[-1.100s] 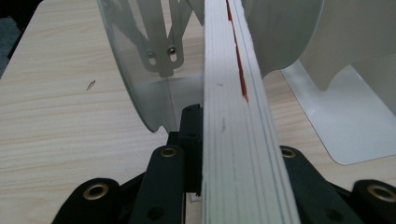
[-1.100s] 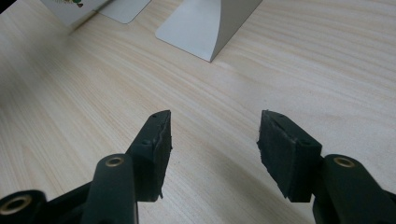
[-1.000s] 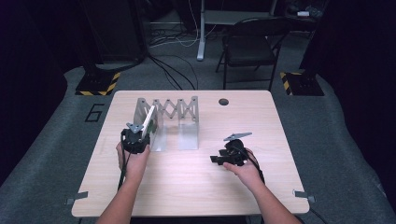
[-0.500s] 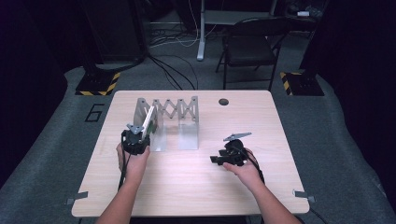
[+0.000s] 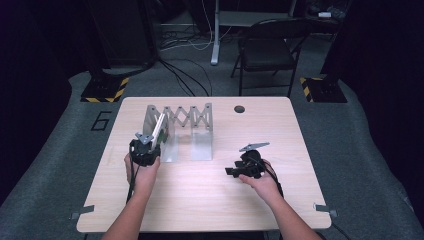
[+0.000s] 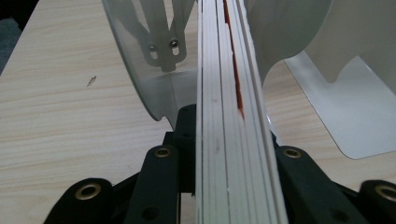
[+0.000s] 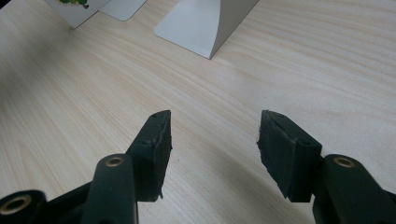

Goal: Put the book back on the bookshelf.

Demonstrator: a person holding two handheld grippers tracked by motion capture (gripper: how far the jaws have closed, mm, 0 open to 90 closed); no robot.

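A thin white book (image 6: 236, 116) stands on edge between the jaws of the left gripper (image 5: 146, 150), its page edges facing the left gripper view's camera with a red streak running along them. The black jaws stand against both of its covers, so the left gripper is clamped on the book. In the high view the book leans at the left end of a grey expanding book rack (image 5: 185, 127), rising from the gripper toward the rack's leftmost divider. In the left gripper view that curved divider (image 6: 135, 60) stands just left of the book, and another divider with its flat foot (image 6: 355, 107) lies to the right.

The rack sits on a light wooden table (image 5: 200, 200), toward its far left part, with a scissor-style lattice linking its 2 end plates. The right gripper (image 5: 245, 167) rests low over the table well right of the rack, held in the person's right hand (image 5: 262, 182). Its jaws stand apart with nothing between them; bare tabletop shows in the gap. A dark round hole (image 5: 239, 108) sits in the table near the far edge
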